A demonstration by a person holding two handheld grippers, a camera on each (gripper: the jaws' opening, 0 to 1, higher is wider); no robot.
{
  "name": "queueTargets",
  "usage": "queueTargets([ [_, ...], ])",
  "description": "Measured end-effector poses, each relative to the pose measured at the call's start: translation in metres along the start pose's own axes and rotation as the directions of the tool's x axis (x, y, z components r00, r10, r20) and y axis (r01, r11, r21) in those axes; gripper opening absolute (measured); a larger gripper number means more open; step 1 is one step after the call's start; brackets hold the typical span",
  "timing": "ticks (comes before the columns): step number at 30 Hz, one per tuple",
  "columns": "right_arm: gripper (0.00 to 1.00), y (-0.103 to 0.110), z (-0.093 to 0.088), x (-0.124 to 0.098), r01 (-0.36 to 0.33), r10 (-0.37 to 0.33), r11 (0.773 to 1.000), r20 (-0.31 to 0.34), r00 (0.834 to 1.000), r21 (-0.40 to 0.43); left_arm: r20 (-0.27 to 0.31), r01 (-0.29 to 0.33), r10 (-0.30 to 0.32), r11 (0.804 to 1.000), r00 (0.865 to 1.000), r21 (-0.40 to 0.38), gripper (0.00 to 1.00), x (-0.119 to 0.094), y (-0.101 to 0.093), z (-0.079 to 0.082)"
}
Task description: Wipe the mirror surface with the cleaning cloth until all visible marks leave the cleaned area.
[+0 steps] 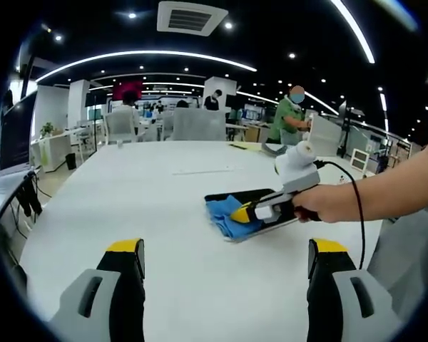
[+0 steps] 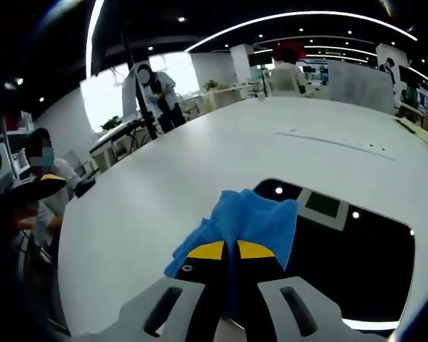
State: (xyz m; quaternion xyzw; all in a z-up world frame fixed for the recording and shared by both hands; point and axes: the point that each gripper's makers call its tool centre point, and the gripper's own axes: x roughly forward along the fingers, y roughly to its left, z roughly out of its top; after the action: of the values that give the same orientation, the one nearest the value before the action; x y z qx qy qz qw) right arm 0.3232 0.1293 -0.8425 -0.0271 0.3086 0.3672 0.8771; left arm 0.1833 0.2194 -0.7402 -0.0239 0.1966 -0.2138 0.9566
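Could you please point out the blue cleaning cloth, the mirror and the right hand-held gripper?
Blue cleaning cloth (image 2: 253,217): right gripper view, middle of the crumpled fabric.
Dark rectangular mirror (image 2: 357,263): right gripper view, bare reflective surface.
Right hand-held gripper (image 2: 230,251): right gripper view, between its yellow fingertips.

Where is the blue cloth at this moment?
The cloth is pinched in the right gripper, lying over the mirror's left edge on the white table. In the left gripper view it sits right of centre.

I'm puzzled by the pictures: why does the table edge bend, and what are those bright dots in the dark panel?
Fisheye bending, both views; in the right gripper view the dots are ceiling lights reflected in the dark rectangular mirror beside the blue cleaning cloth.
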Motion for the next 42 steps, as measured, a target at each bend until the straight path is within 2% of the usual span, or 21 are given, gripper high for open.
queueTargets([
  [4,0.00,0.0013,-0.0004,0.0009,0.010,-0.011,0.998,-0.014,1.000,-0.054,0.000,0.001,-0.001,1.000,1.000,0.000,0.96,-0.0001,-0.0007,-0.0002],
  [15,0.00,-0.0003,-0.0009,0.0017,0.029,-0.030,0.996,-0.012,0.999,-0.086,-0.001,0.009,-0.009,1.000,1.000,-0.002,0.96,0.0022,-0.0039,-0.0006],
  [31,0.00,-0.0027,-0.0010,0.0022,0.034,-0.034,0.998,0.003,0.999,-0.060,-0.009,0.015,-0.015,1.000,1.000,0.002,0.95,0.0050,-0.0044,-0.0026],
  [42,0.00,-0.0042,0.0012,-0.0019,0.013,-0.014,1.000,0.033,0.999,0.024,-0.005,0.007,-0.007,1.000,1.000,-0.002,0.95,0.0029,-0.0025,-0.0019],
])
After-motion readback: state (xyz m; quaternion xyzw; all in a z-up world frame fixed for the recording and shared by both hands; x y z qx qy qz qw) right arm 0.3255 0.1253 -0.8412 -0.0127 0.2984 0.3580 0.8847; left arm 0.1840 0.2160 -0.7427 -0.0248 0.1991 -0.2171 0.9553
